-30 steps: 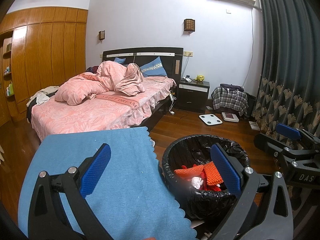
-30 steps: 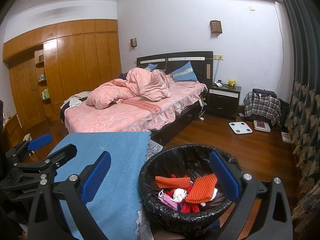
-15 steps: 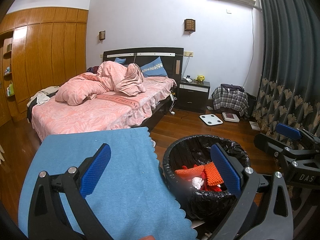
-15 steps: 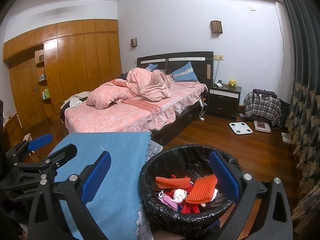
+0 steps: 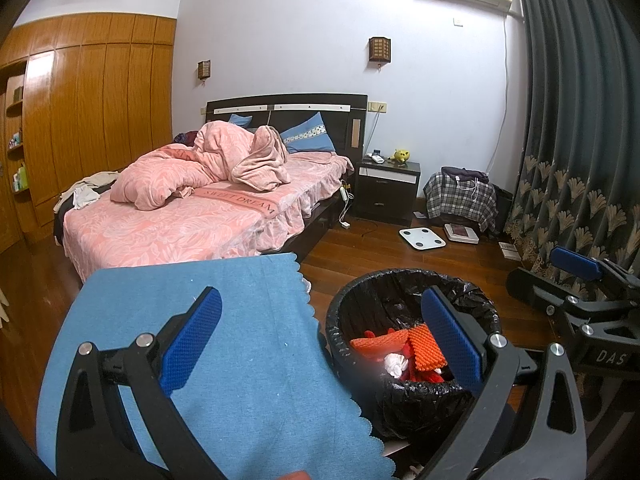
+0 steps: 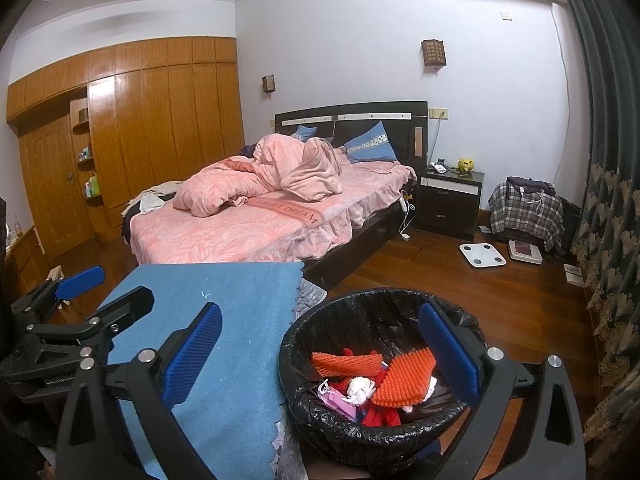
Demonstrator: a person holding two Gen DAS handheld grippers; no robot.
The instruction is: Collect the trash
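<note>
Right wrist only: pink wrapper (image 6: 338, 400) in bin (image 6: 320, 328).

My finger pads (image 5: 192, 336): blue, textured.
Cloth (image 5: 240, 360): plain blue.
Bin liner (image 6: 332, 332): black.
Foam netting (image 6: 404, 376): orange.
Bedding (image 5: 180, 224): pink, leaf-patterned.
Curtain (image 5: 580, 120): grey-green, fan motifs.

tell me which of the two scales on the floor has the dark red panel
The small white scale with the dark red panel, nearest the plaid-covered pile. The square white scale beside it, toward the bed, is all white with small dots.
</note>
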